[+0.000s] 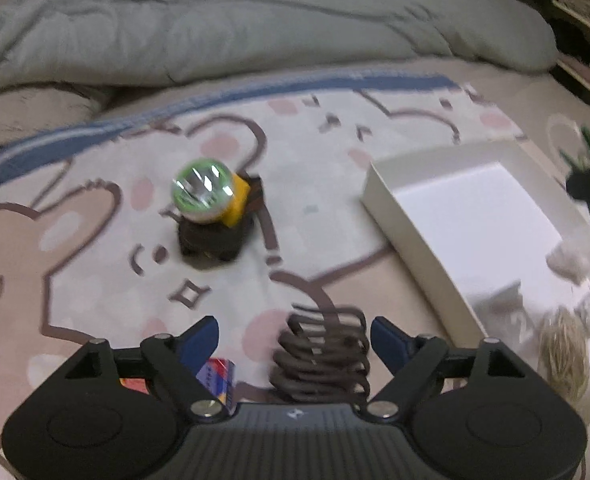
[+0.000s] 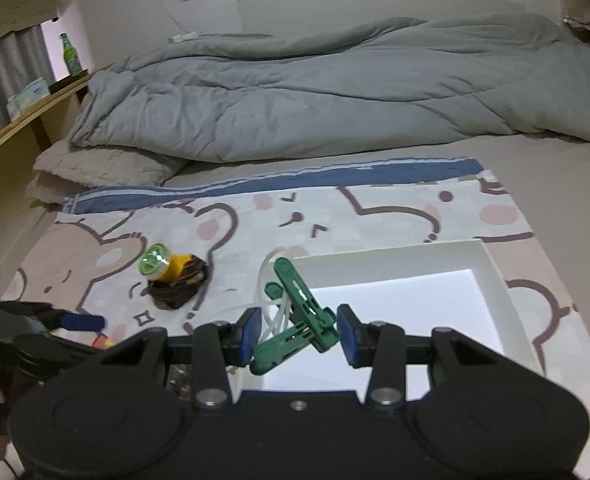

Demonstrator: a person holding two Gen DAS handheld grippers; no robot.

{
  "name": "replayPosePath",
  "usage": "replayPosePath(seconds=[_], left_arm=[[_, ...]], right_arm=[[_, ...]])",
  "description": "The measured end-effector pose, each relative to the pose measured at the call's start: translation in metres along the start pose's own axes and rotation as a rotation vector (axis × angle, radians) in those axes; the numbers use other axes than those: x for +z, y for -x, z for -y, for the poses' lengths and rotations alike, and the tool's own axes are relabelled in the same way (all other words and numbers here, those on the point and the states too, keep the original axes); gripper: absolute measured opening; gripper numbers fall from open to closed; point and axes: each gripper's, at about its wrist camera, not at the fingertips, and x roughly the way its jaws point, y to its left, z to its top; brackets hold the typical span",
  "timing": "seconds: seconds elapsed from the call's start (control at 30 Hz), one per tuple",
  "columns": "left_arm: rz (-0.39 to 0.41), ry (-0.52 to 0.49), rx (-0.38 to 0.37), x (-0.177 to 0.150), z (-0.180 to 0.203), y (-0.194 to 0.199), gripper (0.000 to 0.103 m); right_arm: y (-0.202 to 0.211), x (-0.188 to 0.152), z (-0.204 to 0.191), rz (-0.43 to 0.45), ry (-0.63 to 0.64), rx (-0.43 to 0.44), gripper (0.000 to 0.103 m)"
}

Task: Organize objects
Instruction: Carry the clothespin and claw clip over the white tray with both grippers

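Observation:
My left gripper (image 1: 294, 340) is open above a brown coiled cord (image 1: 323, 354) that lies on the bedspread between its blue pads. A yellow headlamp (image 1: 209, 196) with a green-rimmed lens and a dark strap lies farther ahead; it also shows in the right wrist view (image 2: 171, 270). A white shallow box (image 1: 491, 236) stands to the right. My right gripper (image 2: 299, 334) is over the box's (image 2: 491, 276) near left corner, its blue pads on either side of green plastic clips (image 2: 299, 312) with white tubing; contact with the pads is unclear.
A grey duvet (image 2: 315, 92) is bunched at the back of the bed. A colourful small item (image 1: 217, 376) lies under the left gripper's left finger. Fluffy pale items (image 1: 567, 320) sit in the box. A wooden shelf (image 2: 35, 112) with a green bottle runs along the left.

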Motion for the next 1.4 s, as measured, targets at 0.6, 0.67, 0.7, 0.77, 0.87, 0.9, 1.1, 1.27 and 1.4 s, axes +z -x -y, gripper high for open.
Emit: replayPosePath(seconds=[0.6, 0.67, 0.7, 0.77, 0.87, 0.9, 1.1, 1.27, 1.4], left_arm=[[-0.128, -0.115, -0.001, -0.011, 0.023, -0.039, 0.065], [-0.124, -0.125, 0.007, -0.011, 0.025, -0.037, 0.065], [-0.119, -0.116, 0.014, -0.010, 0.025, -0.034, 0.065], [-0.084, -0.095, 0.026, -0.006, 0.022, -0.025, 0.065], [-0.026, -0.062, 0.036, 0.004, 0.019, -0.005, 0.065], [-0.006, -0.054, 0.038, 0.007, 0.018, 0.001, 0.065], [0.123, -0.030, 0.050, 0.024, 0.019, 0.045, 0.065], [0.230, 0.006, 0.051, 0.034, 0.019, 0.077, 0.065], [0.287, 0.022, 0.073, 0.036, 0.021, 0.089, 0.065]], right_arm=[[-0.018, 0.004, -0.028, -0.025, 0.042, 0.058, 0.042], [-0.019, 0.003, -0.028, -0.026, 0.042, 0.054, 0.042], [-0.019, 0.003, -0.027, -0.027, 0.041, 0.051, 0.042], [-0.019, 0.003, -0.026, -0.026, 0.037, 0.048, 0.042], [-0.016, 0.005, -0.026, -0.016, 0.034, 0.048, 0.042], [-0.014, 0.006, -0.026, -0.011, 0.033, 0.048, 0.042], [-0.001, 0.013, -0.032, 0.034, 0.043, 0.048, 0.042], [0.012, 0.020, -0.040, 0.068, 0.067, 0.040, 0.042], [0.021, 0.023, -0.043, 0.095, 0.091, 0.022, 0.042]])
